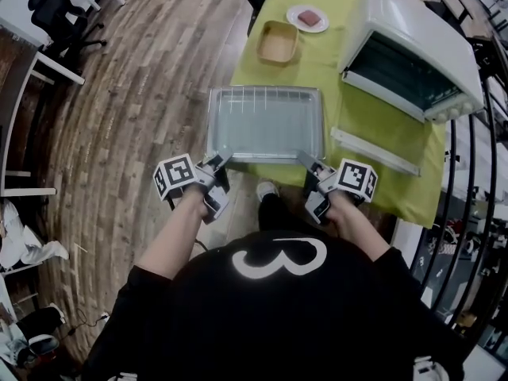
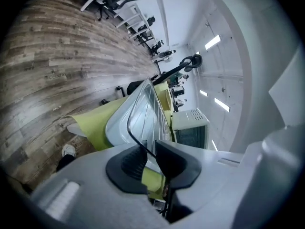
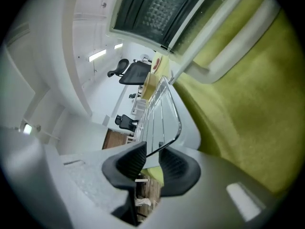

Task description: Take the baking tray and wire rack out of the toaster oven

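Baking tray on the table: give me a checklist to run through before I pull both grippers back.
1. Baking tray out of the toaster oven and resting on the green cloth: ok.
2. Wire rack lying in the tray: ok.
3. Left gripper not clamping: ok, jaws slightly apart, though the rack's wire runs between them.
4. Right gripper not clamping: ok, jaws apart, with the wire between them.
5. Tray's near edge fully supported: cannot tell.
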Available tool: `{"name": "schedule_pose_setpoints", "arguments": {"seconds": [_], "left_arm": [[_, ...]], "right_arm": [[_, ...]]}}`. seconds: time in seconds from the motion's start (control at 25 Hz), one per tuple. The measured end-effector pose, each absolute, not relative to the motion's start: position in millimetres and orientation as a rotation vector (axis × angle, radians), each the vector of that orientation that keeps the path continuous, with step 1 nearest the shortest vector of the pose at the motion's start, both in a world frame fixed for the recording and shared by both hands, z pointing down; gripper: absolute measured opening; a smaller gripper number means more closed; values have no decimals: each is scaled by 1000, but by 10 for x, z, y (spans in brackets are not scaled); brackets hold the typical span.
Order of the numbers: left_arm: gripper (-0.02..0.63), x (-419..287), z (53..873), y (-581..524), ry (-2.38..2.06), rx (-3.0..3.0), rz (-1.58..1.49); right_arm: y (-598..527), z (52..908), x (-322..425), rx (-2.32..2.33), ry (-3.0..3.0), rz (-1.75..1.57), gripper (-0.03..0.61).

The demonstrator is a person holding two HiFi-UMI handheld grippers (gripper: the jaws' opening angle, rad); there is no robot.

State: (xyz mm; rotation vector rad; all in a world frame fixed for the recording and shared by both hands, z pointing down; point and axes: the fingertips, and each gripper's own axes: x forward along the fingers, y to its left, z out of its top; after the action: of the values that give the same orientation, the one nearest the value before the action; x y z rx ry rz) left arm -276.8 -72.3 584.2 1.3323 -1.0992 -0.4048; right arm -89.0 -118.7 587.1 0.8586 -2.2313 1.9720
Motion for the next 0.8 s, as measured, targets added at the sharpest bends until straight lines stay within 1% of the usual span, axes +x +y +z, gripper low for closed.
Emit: {"name": "schedule_pose_setpoints", "arguments": {"seconds": [0.16, 0.2, 0.24, 0.28, 0.36, 0.48, 0.56, 0.6, 0.8], "left_arm": [[66, -2696, 5830, -710, -1034, 1418, -305], [79, -2689, 5820, -705, -1018, 1446, -277], [106, -2685, 5812, -697, -1005, 1478, -242], [115, -2679, 5809, -688, -996, 1512, -201], [114, -2653, 5819, -668, -983, 1583, -105], [118, -2591, 5850, -619, -962, 1667, 36], [118, -2569, 5862, -574, -960, 1706, 109], [118, -2565, 5866, -551, -963, 1722, 137], [118, -2557, 5910, -459, -976, 1741, 188]], "right_arm": [[-1173, 5881, -912, 754, -2216, 1929, 98], [-1146, 5871, -940, 705, -2224, 1889, 98], [-1107, 5860, -970, 653, -2233, 1833, 98], [-1064, 5852, -996, 605, -2240, 1771, 99], [-993, 5846, -1024, 531, -2251, 1665, 112], [-911, 5881, -1013, 469, -2257, 1516, 113], [-846, 5916, -1003, 451, -2256, 1424, 141], [-814, 5927, -999, 448, -2255, 1393, 143], [-747, 5970, -935, 484, -2255, 1382, 143]]}}
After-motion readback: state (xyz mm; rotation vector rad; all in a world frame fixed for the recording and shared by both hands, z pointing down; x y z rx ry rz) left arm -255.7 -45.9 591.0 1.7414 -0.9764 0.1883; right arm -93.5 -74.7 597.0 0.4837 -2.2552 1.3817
